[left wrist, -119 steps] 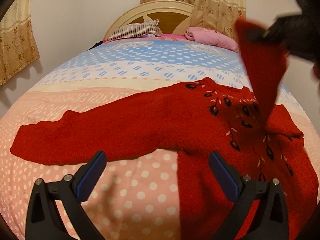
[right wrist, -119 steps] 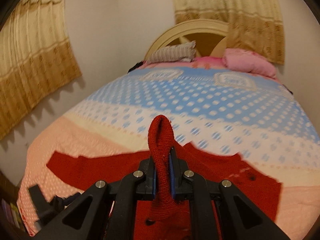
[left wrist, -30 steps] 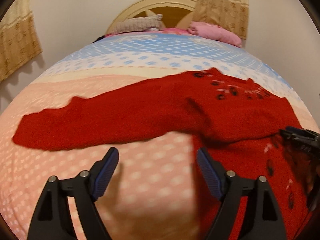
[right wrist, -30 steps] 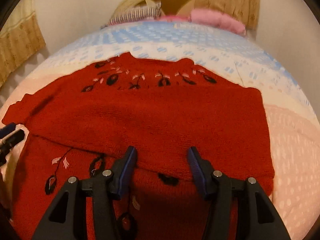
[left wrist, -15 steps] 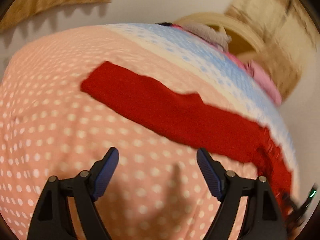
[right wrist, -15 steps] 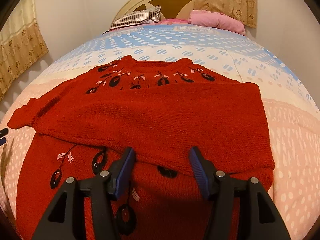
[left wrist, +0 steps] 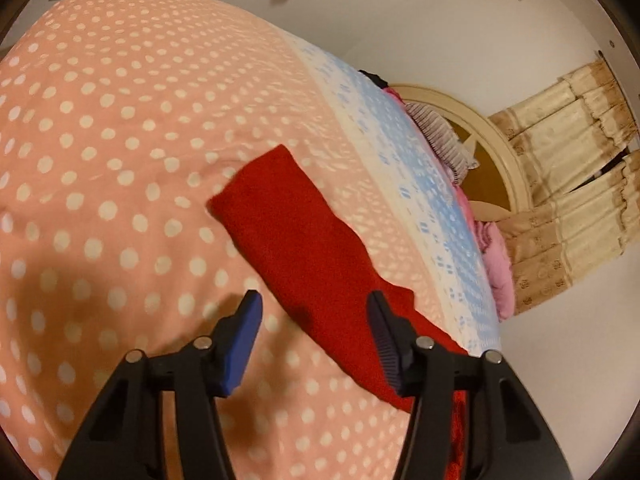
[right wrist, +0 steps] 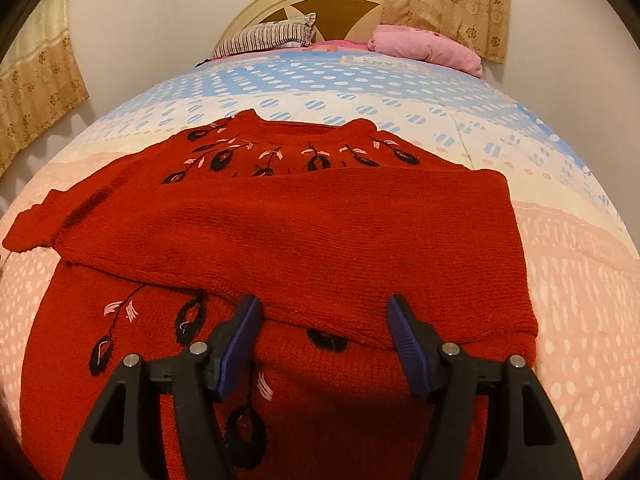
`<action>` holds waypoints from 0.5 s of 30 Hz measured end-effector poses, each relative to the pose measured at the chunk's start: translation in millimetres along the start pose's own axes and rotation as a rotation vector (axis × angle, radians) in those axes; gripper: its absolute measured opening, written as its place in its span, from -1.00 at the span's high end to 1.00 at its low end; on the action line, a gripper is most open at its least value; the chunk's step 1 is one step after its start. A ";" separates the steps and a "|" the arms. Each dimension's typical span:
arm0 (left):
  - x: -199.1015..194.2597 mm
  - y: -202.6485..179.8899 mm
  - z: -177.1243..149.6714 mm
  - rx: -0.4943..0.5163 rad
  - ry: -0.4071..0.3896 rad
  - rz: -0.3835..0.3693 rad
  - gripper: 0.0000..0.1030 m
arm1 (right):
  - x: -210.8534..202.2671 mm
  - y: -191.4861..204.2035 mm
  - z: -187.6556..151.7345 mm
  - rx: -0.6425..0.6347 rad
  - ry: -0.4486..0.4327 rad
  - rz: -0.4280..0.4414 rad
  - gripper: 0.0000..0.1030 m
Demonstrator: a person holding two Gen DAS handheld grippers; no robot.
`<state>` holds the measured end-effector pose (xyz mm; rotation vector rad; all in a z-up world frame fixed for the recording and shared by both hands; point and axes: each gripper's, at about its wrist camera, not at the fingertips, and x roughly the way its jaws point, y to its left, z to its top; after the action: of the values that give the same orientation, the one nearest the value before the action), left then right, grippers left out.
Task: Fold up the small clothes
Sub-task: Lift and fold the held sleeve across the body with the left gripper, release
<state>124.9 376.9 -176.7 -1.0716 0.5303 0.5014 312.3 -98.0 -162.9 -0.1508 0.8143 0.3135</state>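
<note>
Sweater (right wrist: pixel 304 232) sleeve (left wrist: pixel 296 240) runs away up-left between my closing left gripper (left wrist: pixel 316 316), nothing pinched; right gripper (right wrist: pixel 324 322) opening, empty.

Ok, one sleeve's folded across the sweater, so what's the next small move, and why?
Probably bring the left gripper down onto the other sleeve and pinch it. That sleeve lies flat, stretched out on the bed; the jaws are closing with the pads above it, not gripping. The right gripper holds nothing.
</note>
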 end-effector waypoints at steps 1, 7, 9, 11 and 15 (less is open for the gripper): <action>2.1 2.3 1.8 -0.008 -0.010 0.018 -0.09 | 0.1 0.0 0.0 0.001 0.000 -0.001 -0.32; 12.3 2.5 9.5 -0.008 -0.072 0.048 -0.09 | 0.0 -0.6 -0.1 0.000 0.000 -0.002 -0.34; 12.7 2.8 12.5 -0.010 -0.091 0.052 -0.09 | -0.1 -0.7 -0.1 -0.001 0.000 -0.002 -0.34; 18.1 -0.2 17.8 0.002 -0.108 0.058 -0.09 | -0.2 -0.8 -0.1 0.000 0.000 -0.001 -0.34; 20.1 1.3 23.4 0.022 -0.104 0.069 0.61 | -0.2 -0.8 -0.1 -0.001 0.000 -0.002 -0.35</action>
<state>143.2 401.3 -181.3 -1.0034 0.4814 0.6072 312.4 -98.9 -162.9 -0.1524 0.8135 0.3116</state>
